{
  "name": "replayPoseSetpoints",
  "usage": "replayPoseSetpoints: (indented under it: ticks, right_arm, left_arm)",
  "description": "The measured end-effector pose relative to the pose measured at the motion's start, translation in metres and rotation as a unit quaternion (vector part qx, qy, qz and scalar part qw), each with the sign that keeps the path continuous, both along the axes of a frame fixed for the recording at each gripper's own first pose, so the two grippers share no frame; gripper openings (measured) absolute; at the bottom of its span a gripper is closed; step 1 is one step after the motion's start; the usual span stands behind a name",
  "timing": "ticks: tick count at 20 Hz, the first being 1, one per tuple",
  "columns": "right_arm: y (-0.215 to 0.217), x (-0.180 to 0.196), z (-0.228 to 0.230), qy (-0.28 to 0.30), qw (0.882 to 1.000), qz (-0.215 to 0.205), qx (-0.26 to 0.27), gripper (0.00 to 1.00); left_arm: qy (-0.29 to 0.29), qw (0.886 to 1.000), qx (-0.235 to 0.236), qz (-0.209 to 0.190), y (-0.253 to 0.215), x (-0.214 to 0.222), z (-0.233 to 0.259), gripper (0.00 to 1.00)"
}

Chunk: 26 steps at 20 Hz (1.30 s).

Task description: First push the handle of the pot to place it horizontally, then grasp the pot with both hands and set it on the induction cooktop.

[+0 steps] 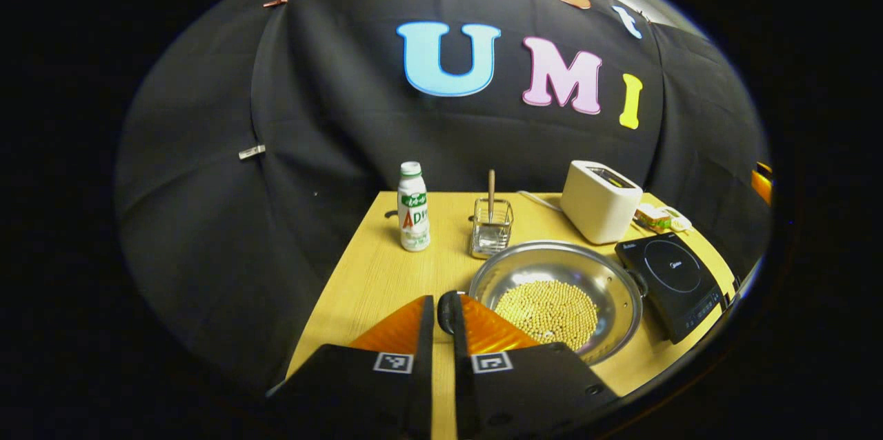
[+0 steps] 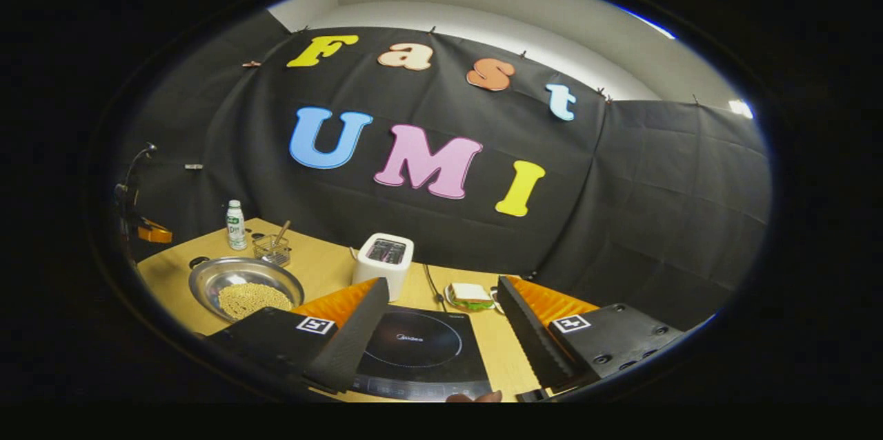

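Pot: a wide, shallow steel pan with a bright rim, sitting on the tabletop just left of the cooktop, with a heap of pale beans in its middle. A dark handle juts from its right side toward the cooktop, and another dark handle lies at its near-left rim, right at the tips of the left gripper. That gripper's jaws are clenched almost together; whether they pinch the handle I cannot tell. In the right gripper view the pot lies at the far left of the tabletop, beans inside, a small handle at its far rim. The right gripper hangs above the cooktop with jaws released and wide apart, grasping nothing. Behind the pot stand a bottle and a glass holder with a stick; a toaster is behind the cooktop, a sandwich beside it.
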State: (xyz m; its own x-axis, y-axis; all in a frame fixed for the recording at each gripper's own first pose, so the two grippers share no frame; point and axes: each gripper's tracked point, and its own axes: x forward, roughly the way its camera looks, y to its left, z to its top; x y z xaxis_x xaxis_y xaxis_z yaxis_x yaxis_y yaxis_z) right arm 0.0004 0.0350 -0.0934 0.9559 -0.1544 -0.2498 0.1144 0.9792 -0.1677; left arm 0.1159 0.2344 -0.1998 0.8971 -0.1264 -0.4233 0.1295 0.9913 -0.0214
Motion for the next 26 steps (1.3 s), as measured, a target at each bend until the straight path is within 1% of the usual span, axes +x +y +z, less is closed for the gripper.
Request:
replayPoseSetpoints:
  ticks: [1,2,3,6,7,8,11,17,20,22,26]
  right_arm:
    - [0.003,0.004,-0.004,0.005,1.000,0.004,0.005,0.98]
    - [0.007,0.009,-0.007,0.007,1.000,0.008,0.010,0.98]
    - [0.009,0.013,-0.009,0.010,1.000,0.011,0.012,0.98]
    - [0.022,0.027,-0.020,0.020,0.999,0.025,0.022,0.98]
    - [0.027,0.031,-0.026,0.025,0.999,0.031,0.028,0.99]
    - [0.030,0.037,-0.031,0.031,0.998,0.037,0.033,0.98]
    - [0.053,0.051,-0.052,0.054,0.996,0.055,0.053,0.98]
    - [0.112,0.076,-0.113,0.117,0.983,0.087,0.115,0.99]
    - [0.138,0.086,-0.142,0.147,0.976,0.103,0.127,0.99]
    - [0.152,0.093,-0.163,0.172,0.971,0.111,0.128,0.99]
    - [0.167,0.101,-0.206,0.222,0.959,0.109,0.136,0.99]
  left_arm:
    - [-0.007,1.000,-0.002,-0.003,-0.003,0.000,0.002,0.23]
    - [-0.013,1.000,-0.002,-0.004,-0.003,0.002,0.003,0.33]
    - [-0.014,1.000,-0.008,-0.011,-0.007,0.003,0.004,0.39]
    - [-0.019,1.000,-0.022,-0.012,-0.016,0.008,0.004,0.84]
    - [-0.017,0.999,-0.026,-0.010,-0.018,0.010,0.001,0.93]
    - [-0.014,0.999,-0.029,-0.010,-0.021,0.014,-0.002,0.95]
    - [0.000,1.000,-0.029,-0.006,-0.021,0.021,-0.013,0.95]
    - [0.024,0.999,-0.021,-0.009,-0.021,0.035,-0.045,0.95]
    - [0.041,0.999,-0.012,-0.010,-0.022,0.039,-0.066,0.95]
    - [0.052,0.998,-0.016,-0.012,-0.024,0.048,-0.077,0.95]
    - [0.080,0.996,-0.019,-0.019,-0.030,0.062,-0.099,0.95]
